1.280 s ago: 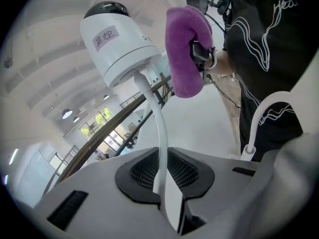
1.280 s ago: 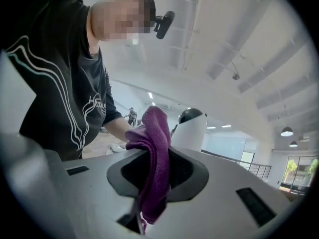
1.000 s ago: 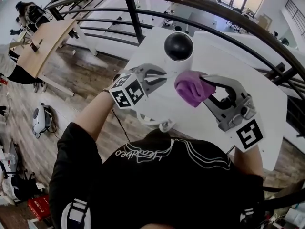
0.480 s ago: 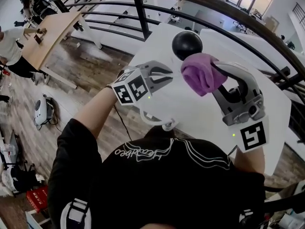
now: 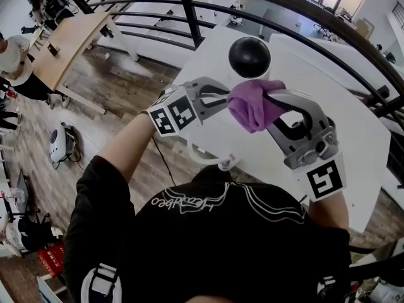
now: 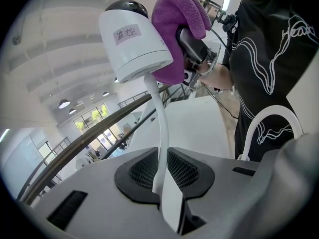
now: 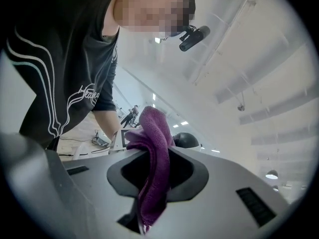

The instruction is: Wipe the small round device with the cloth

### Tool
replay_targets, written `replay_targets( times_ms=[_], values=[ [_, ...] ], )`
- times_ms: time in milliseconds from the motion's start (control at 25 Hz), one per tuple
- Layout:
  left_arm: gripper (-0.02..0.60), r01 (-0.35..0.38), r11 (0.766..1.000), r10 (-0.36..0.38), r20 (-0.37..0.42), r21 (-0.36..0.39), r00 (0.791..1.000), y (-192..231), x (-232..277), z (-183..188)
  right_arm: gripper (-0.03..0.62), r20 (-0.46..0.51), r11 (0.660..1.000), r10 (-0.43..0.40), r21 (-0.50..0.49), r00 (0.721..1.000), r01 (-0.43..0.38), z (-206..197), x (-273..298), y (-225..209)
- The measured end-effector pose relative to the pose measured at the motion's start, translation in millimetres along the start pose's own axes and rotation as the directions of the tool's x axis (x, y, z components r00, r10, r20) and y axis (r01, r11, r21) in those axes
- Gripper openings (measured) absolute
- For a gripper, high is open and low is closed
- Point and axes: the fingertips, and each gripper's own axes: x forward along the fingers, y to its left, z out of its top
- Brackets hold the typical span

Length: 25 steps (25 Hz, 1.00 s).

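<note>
The small round device (image 5: 249, 57), a white body under a black dome, is held up above the white table. A white stalk (image 6: 160, 128) runs down from the device (image 6: 132, 41), and my left gripper (image 6: 160, 180) is shut on it. My left gripper (image 5: 218, 96) sits just left of the purple cloth (image 5: 251, 105). My right gripper (image 5: 270, 100) is shut on that cloth and comes in from the right. The bunched cloth (image 6: 174, 29) presses on the device's side below the dome. In the right gripper view the cloth (image 7: 154, 163) hangs between the jaws, hiding most of the dome (image 7: 187, 140).
The white table (image 5: 353, 144) lies under both grippers. A dark curved railing (image 5: 303, 17) runs behind it. A white loop (image 5: 218, 163) from the device hangs near my chest. A wooden table (image 5: 69, 43) and a small machine on the floor (image 5: 58, 145) are far left.
My right gripper carried the cloth up beside the dome, then back down and left across the device's body. The left gripper kept its hold on the stalk.
</note>
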Motion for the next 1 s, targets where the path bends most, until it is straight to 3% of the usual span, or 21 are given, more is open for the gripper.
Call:
replay_targets(
  times_ms=[480,800,1000],
  values=[
    [0.058,0.037,0.999,-0.037,0.033,0.009,0.999,1.0,-1.9,2.2,0.066,-0.046,0.995,0.021,0.097,0.999,-0.016,-25.1,-1.3,21.2],
    [0.063,0.165,0.986,-0.159,0.114,-0.04,0.981,-1.7,-4.5,3.6,0.066,-0.17,0.982,0.057,0.188,0.984,-0.024,-34.7,0.0,44.4],
    [0.063,0.246,0.969,-0.236,0.173,-0.038,0.956,-3.4,-6.8,1.4,0.066,-0.266,0.975,0.021,0.217,0.964,0.039,-40.9,6.0,56.2]
  ],
)
